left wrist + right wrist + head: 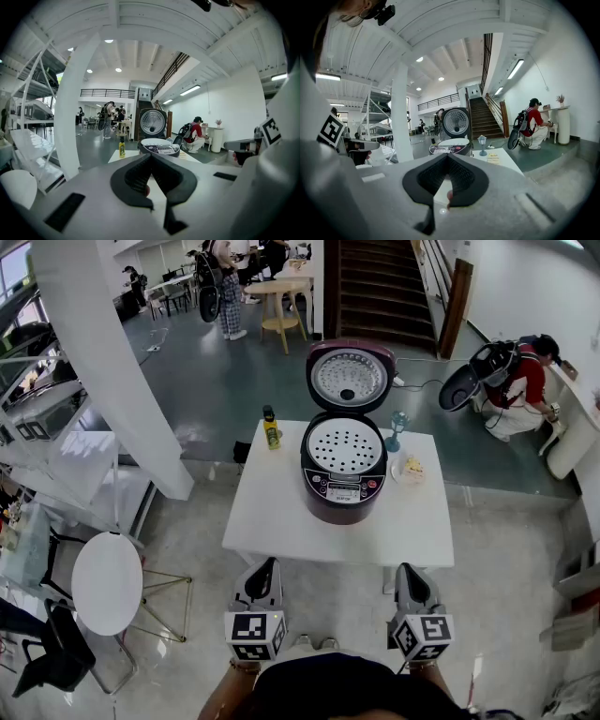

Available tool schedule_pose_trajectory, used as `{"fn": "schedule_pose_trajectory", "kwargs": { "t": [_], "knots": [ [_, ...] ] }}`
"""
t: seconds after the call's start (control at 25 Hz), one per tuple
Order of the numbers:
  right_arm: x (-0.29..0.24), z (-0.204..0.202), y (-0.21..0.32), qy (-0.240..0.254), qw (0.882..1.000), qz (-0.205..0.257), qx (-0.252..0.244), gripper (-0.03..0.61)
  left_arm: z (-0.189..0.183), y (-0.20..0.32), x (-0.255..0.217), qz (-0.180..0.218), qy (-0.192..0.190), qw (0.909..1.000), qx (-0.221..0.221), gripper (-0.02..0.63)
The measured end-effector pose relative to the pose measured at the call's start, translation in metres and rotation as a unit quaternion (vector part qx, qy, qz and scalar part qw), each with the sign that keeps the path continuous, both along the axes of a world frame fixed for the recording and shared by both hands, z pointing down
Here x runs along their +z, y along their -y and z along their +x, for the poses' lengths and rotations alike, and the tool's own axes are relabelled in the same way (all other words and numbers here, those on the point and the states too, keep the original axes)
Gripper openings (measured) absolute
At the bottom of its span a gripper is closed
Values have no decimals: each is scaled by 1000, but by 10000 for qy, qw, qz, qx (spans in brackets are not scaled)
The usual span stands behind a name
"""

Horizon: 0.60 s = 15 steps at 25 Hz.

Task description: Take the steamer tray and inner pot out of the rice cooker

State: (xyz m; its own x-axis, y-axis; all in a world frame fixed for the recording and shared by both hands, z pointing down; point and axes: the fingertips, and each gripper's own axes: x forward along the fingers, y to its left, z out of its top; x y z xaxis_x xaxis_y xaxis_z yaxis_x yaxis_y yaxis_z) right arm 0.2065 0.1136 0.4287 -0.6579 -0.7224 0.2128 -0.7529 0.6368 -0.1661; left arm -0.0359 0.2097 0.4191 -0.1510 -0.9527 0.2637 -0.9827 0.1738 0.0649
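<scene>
The white square table (281, 512) stands just beyond the fingers of the left gripper (266, 565) and the right gripper (406, 570). On it, ahead and between them, sits the dark red round rice cooker (343, 488) with the perforated metal steamer tray (343, 446) in it. A yellow bottle (271, 428) stands left of the cooker and a small blue lantern (397, 430) stands right of it.

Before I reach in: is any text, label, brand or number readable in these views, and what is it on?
No text here can be read.
Rice cooker control panel: has print and buttons, but too small to read.
Yellow bottle: label too blurred to read.
Cubes on the left gripper and right gripper: square black-and-white marker patterns only, no letters or numbers.
</scene>
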Motion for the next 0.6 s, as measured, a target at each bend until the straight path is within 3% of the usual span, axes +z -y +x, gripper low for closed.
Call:
{"fn": "schedule_pose_trajectory", "kwargs": {
  "t": [0.24,0.6],
  "knots": [
    [-3,-5,-5,50,10000,37,-46,6,1,-4,6,-29,-422,9991,67,5],
    [-1,-4,-5,50,10000,27,-15,6,3,-5,7,-85,-203,9997,58,4]
  ]
}}
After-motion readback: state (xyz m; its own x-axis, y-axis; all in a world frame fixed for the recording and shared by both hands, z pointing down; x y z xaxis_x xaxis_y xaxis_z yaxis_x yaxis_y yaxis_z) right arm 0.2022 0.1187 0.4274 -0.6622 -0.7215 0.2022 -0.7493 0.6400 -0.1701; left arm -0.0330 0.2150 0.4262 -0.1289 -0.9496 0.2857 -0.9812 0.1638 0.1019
